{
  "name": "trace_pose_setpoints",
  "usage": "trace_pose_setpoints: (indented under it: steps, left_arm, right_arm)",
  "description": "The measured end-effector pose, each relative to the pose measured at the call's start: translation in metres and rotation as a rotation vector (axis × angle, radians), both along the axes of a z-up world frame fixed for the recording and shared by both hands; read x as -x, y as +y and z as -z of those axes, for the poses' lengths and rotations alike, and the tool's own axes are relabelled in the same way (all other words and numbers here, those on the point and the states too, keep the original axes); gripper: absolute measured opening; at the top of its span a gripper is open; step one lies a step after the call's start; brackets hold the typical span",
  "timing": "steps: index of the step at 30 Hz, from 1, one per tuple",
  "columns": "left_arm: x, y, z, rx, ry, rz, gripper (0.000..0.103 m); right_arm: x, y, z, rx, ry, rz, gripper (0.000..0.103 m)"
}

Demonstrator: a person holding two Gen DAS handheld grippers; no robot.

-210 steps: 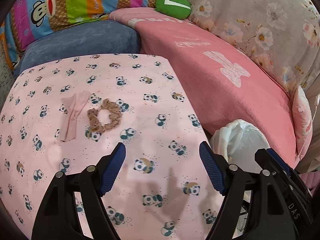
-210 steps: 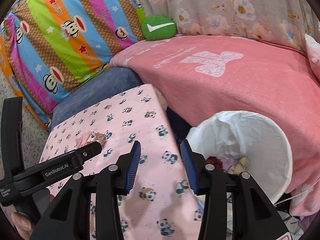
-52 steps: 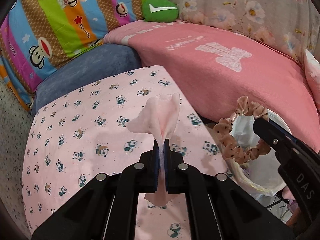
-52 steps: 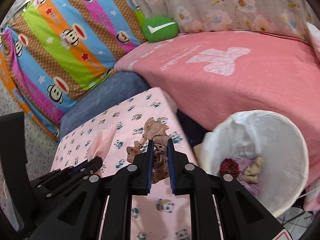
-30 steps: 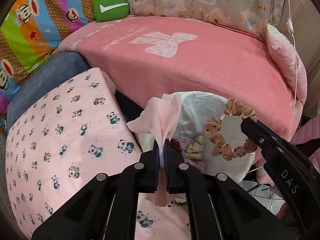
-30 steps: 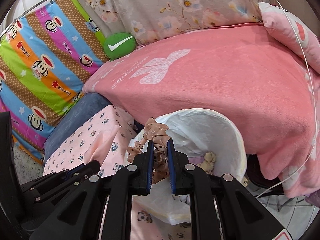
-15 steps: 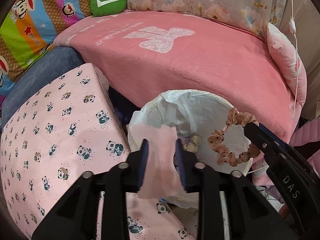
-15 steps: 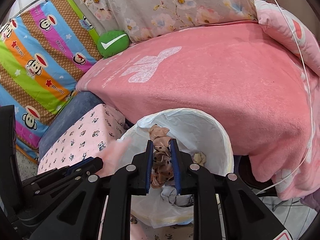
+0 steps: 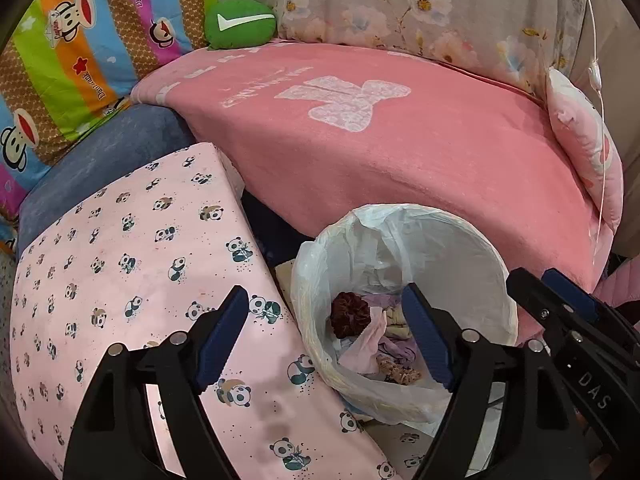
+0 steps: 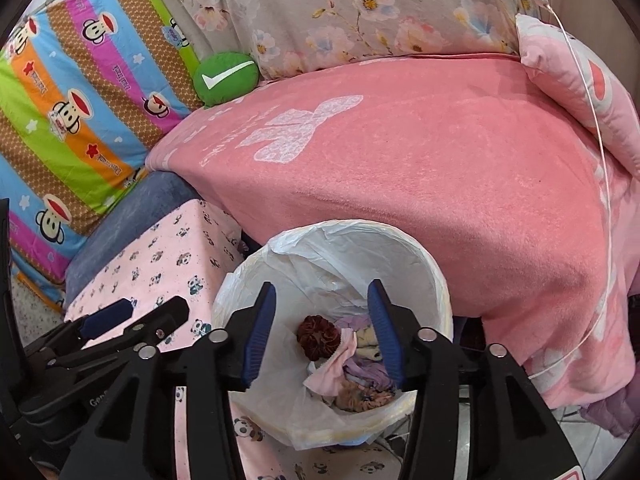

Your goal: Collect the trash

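Observation:
A round bin with a white plastic liner (image 9: 464, 248) (image 10: 424, 264) stands on the floor beside the panda-print table. Inside it lie the pink cloth (image 9: 366, 346) (image 10: 330, 372), the tan dotted scrunchie (image 9: 400, 372) (image 10: 352, 396), a dark red scrunchie (image 9: 350, 314) (image 10: 318, 336) and other scraps. My left gripper (image 9: 326, 336) is open and empty above the bin's left rim. My right gripper (image 10: 322, 328) is open and empty right above the bin.
The pink panda-print table (image 9: 120, 272) (image 10: 160, 256) is left of the bin. A pink blanket covers the sofa (image 9: 380, 152) (image 10: 420, 168) behind it. A green pillow (image 9: 239, 22) and striped monkey cushions (image 9: 80, 52) lie at the back left.
Both grippers have opened over the bin. The pink cloth dropped from the left one and the tan scrunchie from the right one; both now lie in the bin.

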State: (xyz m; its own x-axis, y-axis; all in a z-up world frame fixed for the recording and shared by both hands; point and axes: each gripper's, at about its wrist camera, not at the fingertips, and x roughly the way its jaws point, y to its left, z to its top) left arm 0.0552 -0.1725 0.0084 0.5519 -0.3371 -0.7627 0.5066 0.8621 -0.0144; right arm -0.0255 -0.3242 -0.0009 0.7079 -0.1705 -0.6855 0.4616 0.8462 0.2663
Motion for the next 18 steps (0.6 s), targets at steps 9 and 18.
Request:
trace_pose_setpoints:
  steps: [9, 18]
  left_arm:
    - [0.012, 0.021, -0.007, -0.015, -0.057, -0.031, 0.089]
    - [0.024, 0.032, -0.007, -0.021, -0.061, -0.034, 0.091]
  right_arm:
    - [0.014, 0.019, -0.009, 0.09, 0.04, -0.022, 0.069]
    - [0.031, 0.038, -0.012, 0.167, 0.059, -0.013, 0.077]
